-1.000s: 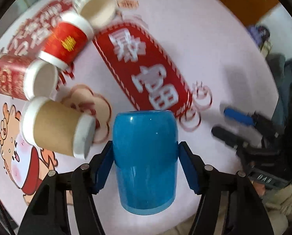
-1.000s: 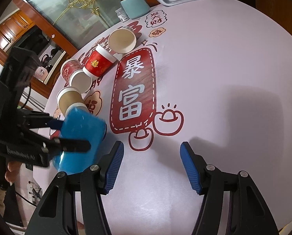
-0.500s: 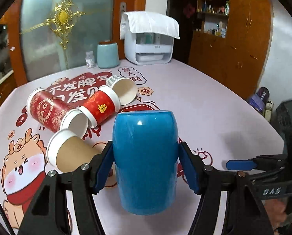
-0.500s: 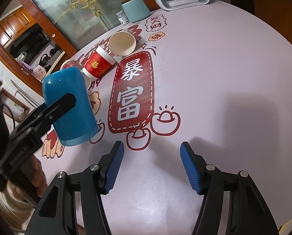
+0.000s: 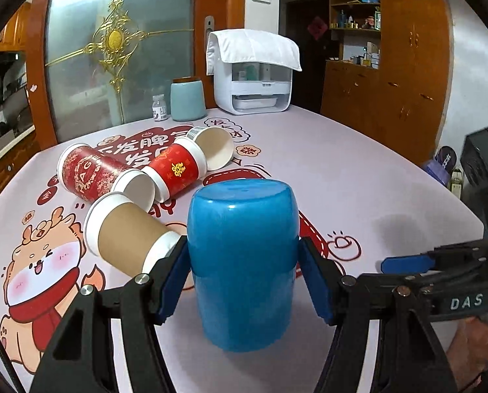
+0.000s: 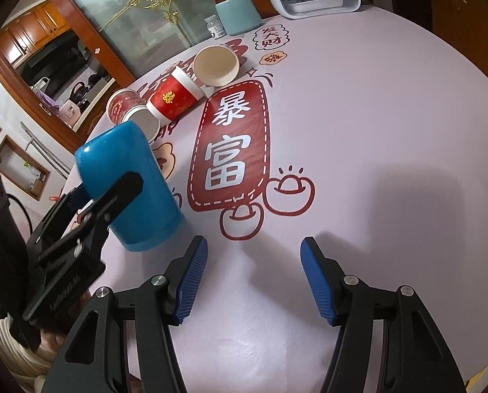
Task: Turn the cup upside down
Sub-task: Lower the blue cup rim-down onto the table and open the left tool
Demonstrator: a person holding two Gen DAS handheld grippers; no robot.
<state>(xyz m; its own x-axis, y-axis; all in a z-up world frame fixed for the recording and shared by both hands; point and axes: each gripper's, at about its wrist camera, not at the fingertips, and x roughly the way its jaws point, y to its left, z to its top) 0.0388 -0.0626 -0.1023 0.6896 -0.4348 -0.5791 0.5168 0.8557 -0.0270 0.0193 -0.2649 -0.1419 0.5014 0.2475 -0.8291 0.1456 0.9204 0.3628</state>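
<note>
A blue plastic cup (image 5: 242,262) stands upside down, its closed base on top and its rim on or just above the table. My left gripper (image 5: 244,281) is shut on the blue cup, a blue pad against each side. The cup also shows in the right wrist view (image 6: 129,186), with the left gripper (image 6: 90,216) around it. My right gripper (image 6: 253,278) is open and empty, low over the table to the cup's right. It also shows in the left wrist view (image 5: 407,263).
Several paper cups lie on their sides behind the blue cup: a brown one (image 5: 129,235), a red patterned one (image 5: 93,173), a red one (image 5: 178,172) and a white one (image 5: 214,147). A teal jar (image 5: 187,103), a small bottle (image 5: 160,108) and a white appliance (image 5: 253,75) stand at the table's far edge.
The left gripper has turned the blue cup from tilted over the table to upside down and lowered it toward the table. The right gripper has stayed put.
</note>
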